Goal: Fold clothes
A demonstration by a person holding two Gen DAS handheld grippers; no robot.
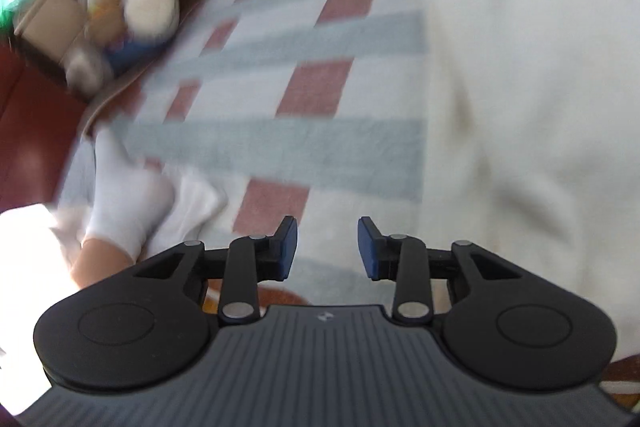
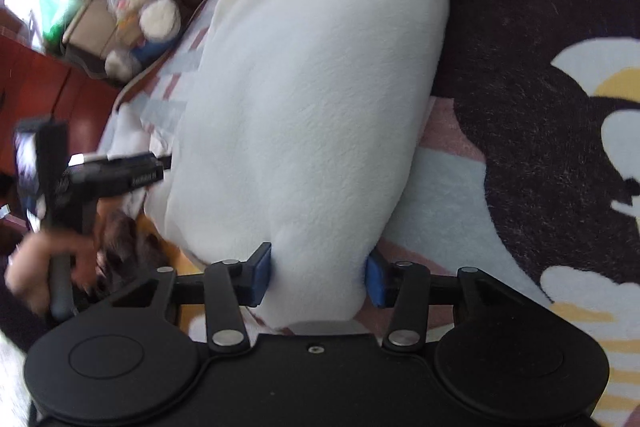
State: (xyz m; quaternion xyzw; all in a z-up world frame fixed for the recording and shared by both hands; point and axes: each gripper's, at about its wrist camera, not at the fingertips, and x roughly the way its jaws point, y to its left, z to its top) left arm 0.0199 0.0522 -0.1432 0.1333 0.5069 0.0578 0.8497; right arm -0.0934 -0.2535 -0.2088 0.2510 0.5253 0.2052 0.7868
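Note:
A cream-white fleece garment (image 2: 312, 99) lies folded in a long strip on the bed; it also fills the right side of the left wrist view (image 1: 528, 75). My right gripper (image 2: 318, 277) is open, its blue pads on either side of the garment's near end, which lies between the jaws. My left gripper (image 1: 327, 249) is open and empty above the checked blanket (image 1: 304, 95), left of the garment. The left gripper also shows at the left of the right wrist view (image 2: 120, 169), held by a hand.
A grey plush rabbit (image 2: 136, 7) sits on a cardboard box (image 2: 92, 27) at the bed's far left corner. A foot in a white sock (image 1: 128, 195) is at the left. A dark cartoon-print blanket (image 2: 540, 115) covers the right. Red wooden furniture (image 2: 44, 79) stands beyond the bed.

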